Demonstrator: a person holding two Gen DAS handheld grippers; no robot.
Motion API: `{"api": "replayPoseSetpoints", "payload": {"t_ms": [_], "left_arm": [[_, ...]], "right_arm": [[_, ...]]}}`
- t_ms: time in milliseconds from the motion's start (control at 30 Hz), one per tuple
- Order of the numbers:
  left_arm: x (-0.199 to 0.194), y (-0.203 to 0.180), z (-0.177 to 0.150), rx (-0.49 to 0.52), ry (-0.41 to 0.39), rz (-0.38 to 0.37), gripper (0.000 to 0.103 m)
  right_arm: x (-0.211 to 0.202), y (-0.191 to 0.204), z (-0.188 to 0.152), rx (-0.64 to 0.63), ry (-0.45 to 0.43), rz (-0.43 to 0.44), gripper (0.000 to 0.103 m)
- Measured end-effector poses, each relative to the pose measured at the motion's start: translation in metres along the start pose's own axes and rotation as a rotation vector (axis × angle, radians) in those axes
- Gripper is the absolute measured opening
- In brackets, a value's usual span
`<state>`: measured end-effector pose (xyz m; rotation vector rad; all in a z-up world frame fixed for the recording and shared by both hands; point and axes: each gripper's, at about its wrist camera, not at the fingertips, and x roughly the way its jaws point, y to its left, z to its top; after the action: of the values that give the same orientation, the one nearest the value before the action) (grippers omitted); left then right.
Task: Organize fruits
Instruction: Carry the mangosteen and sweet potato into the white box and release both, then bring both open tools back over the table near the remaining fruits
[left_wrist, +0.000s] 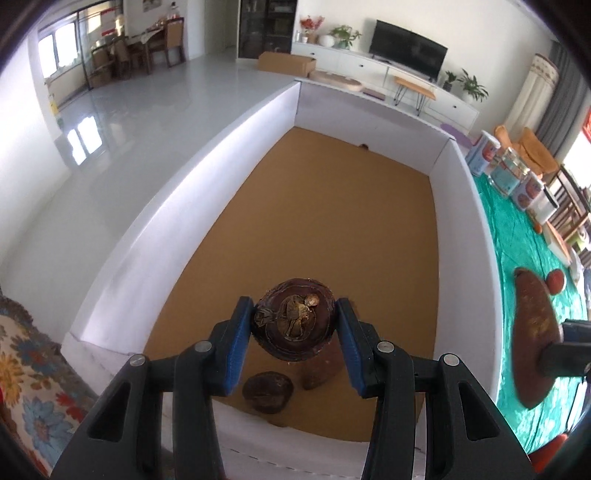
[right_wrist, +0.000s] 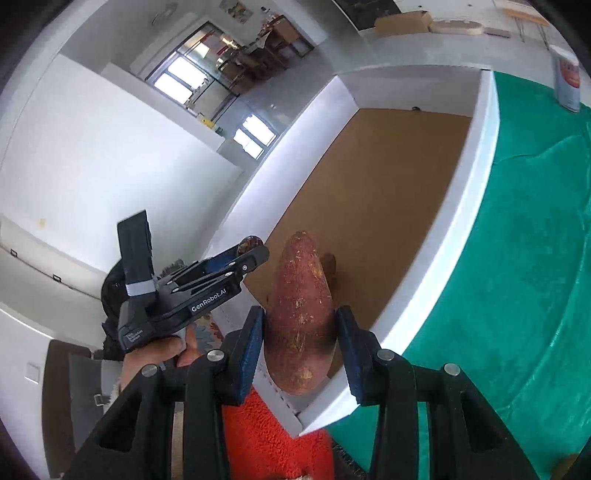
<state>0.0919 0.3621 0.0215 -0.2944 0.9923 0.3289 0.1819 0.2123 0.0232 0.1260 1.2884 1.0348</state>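
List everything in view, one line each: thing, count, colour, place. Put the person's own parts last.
box: one, white walls, brown floor, on the table
round fruit: one, dark brown, gripped above the near end of the box
fruits in the box: two, dark brown, on the floor at its near end
sweet potato: one, reddish brown, gripped near the box's right wall
small fruit: one, red-orange, on the cloth
tablecloth: one, green, right of the box
cans: several, white and blue, at the table's far side
left gripper: one, black with blue pads, shut
right gripper: one, black with blue pads, shut
hand: one, holding the left gripper
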Motion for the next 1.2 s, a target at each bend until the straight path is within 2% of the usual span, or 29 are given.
{"api": "replayPoseSetpoints", "payload": {"t_ms": [200, 267, 300, 333, 400, 500, 567, 633, 667, 733, 800, 900, 1000, 1133, 1200], "left_arm": [[0.008, 0.006, -0.007, -0.038, 0.017, 0.026, 0.049], [0.008, 0.003, -0.004, -0.051, 0.012, 0.032, 0.065], [0.004, 0.001, -0.003, -0.058, 0.002, 0.038, 0.076], [-0.001, -0.001, -0.003, -0.062, -0.018, 0.041, 0.082], [-0.011, -0.009, -0.002, -0.054, -0.055, 0.039, 0.086], [-0.032, -0.033, -0.002, -0.025, -0.116, 0.010, 0.089], [-0.049, -0.059, -0.004, 0.018, -0.165, -0.025, 0.093], [-0.062, -0.092, -0.011, 0.074, -0.197, -0.082, 0.095], [-0.066, -0.111, -0.016, 0.104, -0.202, -0.118, 0.095], [-0.069, -0.147, -0.028, 0.162, -0.197, -0.186, 0.096], [-0.066, -0.184, -0.043, 0.220, -0.173, -0.244, 0.097], [-0.041, -0.239, -0.071, 0.305, -0.097, -0.302, 0.097], [-0.005, -0.285, -0.096, 0.377, -0.038, -0.302, 0.097], [0.037, -0.321, -0.112, 0.439, -0.041, -0.232, 0.097], [0.053, -0.328, -0.108, 0.440, -0.049, -0.188, 0.097]], "right_arm": [[0.038, 0.013, -0.015, -0.088, 0.020, -0.149, 0.041], [0.034, 0.013, -0.016, -0.094, -0.006, -0.139, 0.043], [0.028, 0.013, -0.016, -0.097, -0.024, -0.138, 0.049], [0.019, 0.012, -0.018, -0.101, -0.049, -0.140, 0.055], [-0.009, 0.009, -0.023, -0.115, -0.113, -0.147, 0.061], [-0.061, 0.001, -0.039, -0.169, -0.214, -0.199, 0.070], [-0.101, -0.013, -0.055, -0.220, -0.283, -0.278, 0.077], [-0.136, -0.033, -0.084, -0.250, -0.347, -0.397, 0.086], [-0.152, -0.048, -0.097, -0.245, -0.371, -0.454, 0.087], [-0.187, -0.085, -0.126, -0.186, -0.405, -0.548, 0.088], [-0.221, -0.133, -0.162, -0.074, -0.434, -0.629, 0.088], [-0.253, -0.198, -0.217, 0.090, -0.441, -0.787, 0.088], [-0.273, -0.260, -0.273, 0.247, -0.409, -0.911, 0.088], [-0.306, -0.322, -0.316, 0.431, -0.386, -0.923, 0.088], [-0.304, -0.338, -0.320, 0.485, -0.393, -0.921, 0.088]]}}
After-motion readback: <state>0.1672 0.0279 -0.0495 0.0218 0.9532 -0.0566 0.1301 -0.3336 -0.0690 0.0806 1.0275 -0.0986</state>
